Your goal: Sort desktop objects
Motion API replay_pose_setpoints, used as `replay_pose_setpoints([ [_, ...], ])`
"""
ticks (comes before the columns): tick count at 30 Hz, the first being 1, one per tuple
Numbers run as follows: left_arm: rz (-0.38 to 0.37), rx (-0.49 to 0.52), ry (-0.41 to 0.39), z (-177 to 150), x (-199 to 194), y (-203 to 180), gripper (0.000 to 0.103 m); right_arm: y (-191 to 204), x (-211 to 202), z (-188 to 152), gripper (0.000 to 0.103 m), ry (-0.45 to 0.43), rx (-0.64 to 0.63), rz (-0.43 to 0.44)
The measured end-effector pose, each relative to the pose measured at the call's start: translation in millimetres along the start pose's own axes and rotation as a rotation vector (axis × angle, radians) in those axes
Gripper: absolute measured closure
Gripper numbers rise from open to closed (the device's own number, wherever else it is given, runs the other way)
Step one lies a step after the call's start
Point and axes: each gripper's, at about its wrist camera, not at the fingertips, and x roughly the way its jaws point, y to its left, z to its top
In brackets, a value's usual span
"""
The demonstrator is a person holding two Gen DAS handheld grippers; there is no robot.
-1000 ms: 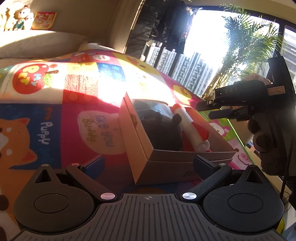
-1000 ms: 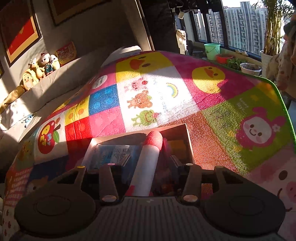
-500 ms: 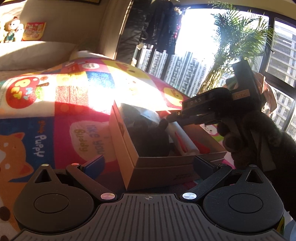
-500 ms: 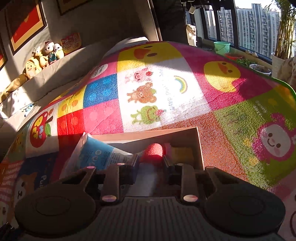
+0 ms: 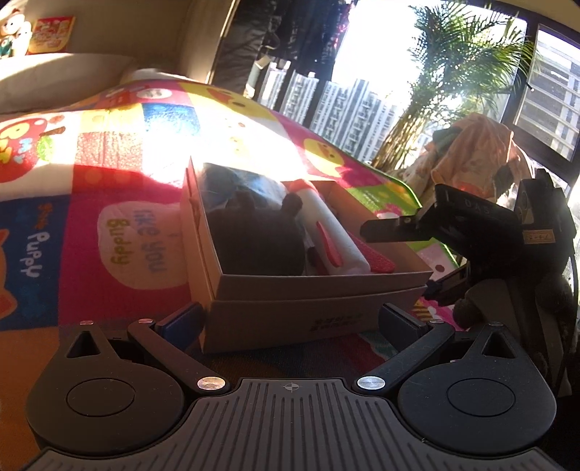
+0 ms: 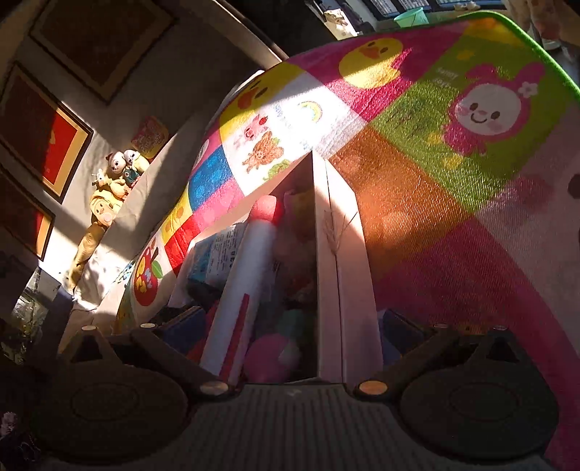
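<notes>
An open cardboard box (image 5: 308,315) sits on a colourful play mat (image 5: 108,174). In it lie a black plush (image 5: 261,239), a white tube with a red cap (image 5: 337,232), a blue-white packet (image 6: 217,253) and a pink ball (image 6: 272,357). My left gripper (image 5: 290,317) stands wide, its fingertips flanking the box's near end. My right gripper (image 5: 406,261) is at the box's right side, jaws opening. In the right wrist view the right gripper (image 6: 290,326) straddles the box wall (image 6: 344,271), and the tube (image 6: 246,275) lies loose between the fingers.
Soft toys (image 6: 116,174) line a ledge under framed pictures at the left. A window with a palm (image 5: 453,72) and a heap of cloth (image 5: 478,152) lie beyond the mat's far right edge. A green bucket (image 6: 413,16) stands by the window.
The right gripper, shut on the white tube above the box, sank, rolled and opened; the tube now lies in the box. The left gripper drew closer to the box.
</notes>
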Motion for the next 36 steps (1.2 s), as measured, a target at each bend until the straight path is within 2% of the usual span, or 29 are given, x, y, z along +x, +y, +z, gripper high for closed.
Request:
replay_pose_setpoints([
  [3,0.038,0.024,-0.009,-3.2,-9.9,0.2,0.0,27.4,8.2,-14.2,0.0,-0.019,-0.12,-0.108],
  [5,0.078,0.026,-0.02,-6.2,-17.6,7.7,0.0,44.3,17.3,-22.9,0.0,-0.018,-0.156,-0.14],
  [10,0.157,-0.03,-0.055,-8.1,-41.6,40.2,0.0,79.4,49.6,-33.1,0.0,0.031,-0.217,-0.088],
  [13,0.215,-0.069,-0.047,-8.4,-52.0,51.7,0.0,95.2,66.3,-37.3,0.0,0.035,-0.228,-0.046],
  [16,0.338,-0.078,-0.018,-14.5,-58.7,50.9,0.0,102.4,68.9,-42.3,0.0,0.03,-0.24,-0.021],
  [18,0.436,-0.077,0.006,-22.5,-62.7,48.8,0.0,104.5,57.5,-50.1,0.0,0.005,-0.275,-0.048],
  [20,0.494,-0.085,0.008,-31.4,-65.9,44.7,0.0,104.5,41.0,-62.0,0.0,-0.042,-0.328,-0.077],
  [21,0.5,-0.082,0.003,-34.4,-66.7,42.1,0.0,103.6,28.4,-70.0,0.0,-0.068,-0.363,-0.079],
  [25,0.465,-0.096,-0.003,-41.2,-64.1,31.3,0.0,99.9,2.9,-99.3,0.0,-0.053,-0.525,-0.166],
  [28,0.529,-0.08,0.016,-43.1,-54.1,24.3,0.0,92.0,5.6,-121.8,0.0,-0.032,-0.601,-0.296],
  [29,0.551,-0.06,0.033,-42.8,-49.0,21.7,0.0,91.1,11.4,-123.4,0.0,0.005,-0.614,-0.335],
  [31,0.576,-0.03,0.057,-42.8,-43.3,18.6,0.0,93.7,14.7,-123.6,0.0,0.005,-0.627,-0.366],
  [36,0.588,-0.023,0.064,-43.2,-40.8,17.9,0.0,96.9,22.1,-121.1,0.0,-0.003,-0.632,-0.374],
])
